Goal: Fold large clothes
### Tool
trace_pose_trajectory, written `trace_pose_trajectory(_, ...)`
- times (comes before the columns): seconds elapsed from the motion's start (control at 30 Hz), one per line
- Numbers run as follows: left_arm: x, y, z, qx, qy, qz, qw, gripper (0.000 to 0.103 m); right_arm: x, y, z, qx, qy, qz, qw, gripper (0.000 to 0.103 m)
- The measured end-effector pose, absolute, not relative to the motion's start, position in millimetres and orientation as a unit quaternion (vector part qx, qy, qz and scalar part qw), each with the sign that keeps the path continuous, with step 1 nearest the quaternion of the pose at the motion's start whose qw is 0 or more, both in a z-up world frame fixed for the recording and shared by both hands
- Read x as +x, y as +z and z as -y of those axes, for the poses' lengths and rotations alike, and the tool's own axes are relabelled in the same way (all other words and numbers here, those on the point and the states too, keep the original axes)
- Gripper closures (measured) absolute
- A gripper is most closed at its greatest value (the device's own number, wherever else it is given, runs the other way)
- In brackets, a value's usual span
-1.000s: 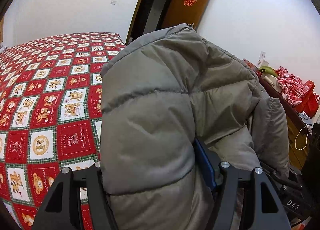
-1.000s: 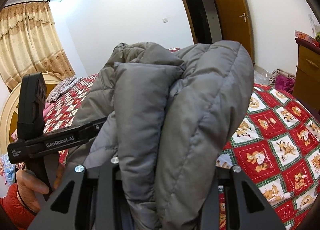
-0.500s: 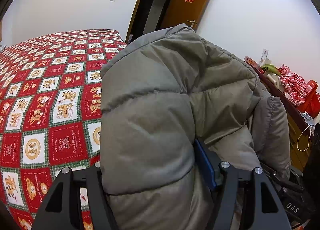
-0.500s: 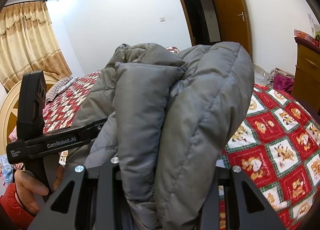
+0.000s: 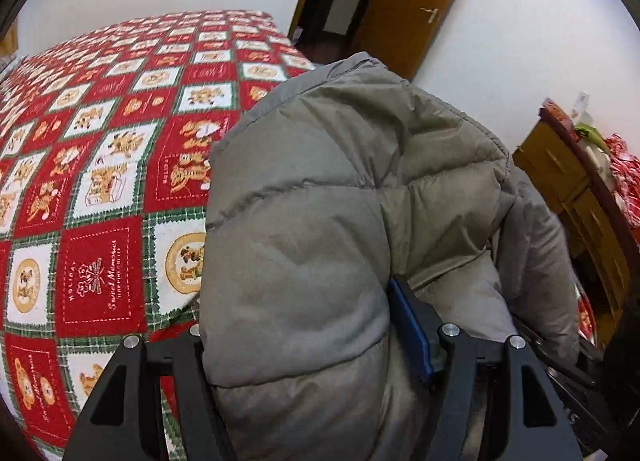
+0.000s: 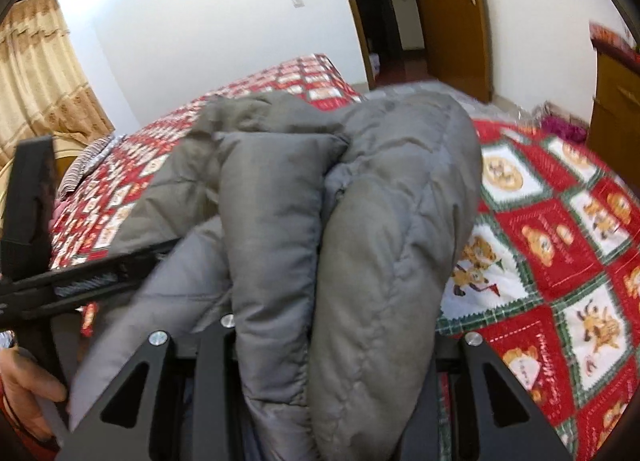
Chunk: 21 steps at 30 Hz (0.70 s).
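Observation:
A bulky grey puffer jacket (image 5: 320, 201) is bunched up and held above a bed with a red patchwork quilt (image 5: 100, 189). My left gripper (image 5: 308, 361) is shut on a thick fold of it; a blue pad (image 5: 408, 333) presses the fabric and the fingertips are buried. In the right wrist view the jacket (image 6: 360, 201) hangs in two padded folds over the quilt (image 6: 560, 253). My right gripper (image 6: 332, 361) is shut on those folds. The left gripper's body (image 6: 36, 229) shows at the left edge, held by a hand (image 6: 24, 393).
An open wooden door (image 5: 400, 1) and a dark doorway (image 6: 380, 9) lie beyond the bed's far end. A wooden dresser (image 5: 580, 189) with red cloth on top stands to the right. Curtains (image 6: 36, 73) and a striped pillow (image 6: 84, 165) are at the bed's head.
Both grippers have sunk and tipped downward with the jacket still held. The quilt now fills more of both views and the jacket hangs closer to it.

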<state>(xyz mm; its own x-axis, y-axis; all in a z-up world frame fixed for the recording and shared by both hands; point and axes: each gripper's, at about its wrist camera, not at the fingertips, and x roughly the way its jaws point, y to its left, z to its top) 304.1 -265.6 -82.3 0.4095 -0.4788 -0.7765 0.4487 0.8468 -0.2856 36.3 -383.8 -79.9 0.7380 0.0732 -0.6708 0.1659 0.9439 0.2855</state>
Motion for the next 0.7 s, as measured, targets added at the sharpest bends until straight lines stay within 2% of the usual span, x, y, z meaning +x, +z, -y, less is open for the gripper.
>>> trace_pose_trajectory(0.13, 310.3, -95.0, 274.9, -0.007, -0.267, -0.479, 0.836, 0.029, 35.6, -97.2, 405.9, 0.241, -0.012, -0.362, 0.9, 0.056)
trace_pose_trajectory(0.2, 309.6, -96.5, 274.1, -0.004, -0.271, -0.478, 0.836, 0.027, 28.2, -94.2, 406.7, 0.247, -0.019, -0.362, 0.899, 0.048)
trace_pose_trajectory(0.23, 309.4, -95.8, 272.3, -0.003, -0.278, -0.478, 0.833, 0.027, 24.4, -91.0, 407.1, 0.246, -0.028, -0.366, 0.897, 0.037)
trace_pose_trajectory(0.27, 310.0, -94.8, 270.7, 0.0, -0.284, -0.477, 0.831, 0.027, 19.1, -86.2, 408.0, 0.242, -0.038, -0.373, 0.895, 0.031)
trace_pose_trajectory(0.37, 312.8, -91.8, 268.8, 0.005, -0.292, -0.477, 0.829, 0.027, -8.6, -60.3, 416.7, 0.238, -0.06, -0.355, 0.902, 0.031)
trace_pose_trajectory(0.53, 311.9, -87.3, 279.5, 0.029, -0.28, -0.469, 0.837, 0.026, -40.2, 18.7, 410.0, 0.168, -0.111, -0.286, 0.937, 0.033)
trace_pose_trajectory(0.63, 311.5, -83.8, 283.6, 0.046, -0.274, -0.464, 0.841, 0.026, -14.6, 38.8, 380.6, 0.098, -0.12, -0.308, 0.939, 0.038)
trace_pose_trajectory(0.7, 310.8, -81.8, 285.0, 0.055, -0.271, -0.461, 0.843, 0.026, 12.6, 29.7, 371.1, 0.081, -0.125, -0.341, 0.928, 0.04)
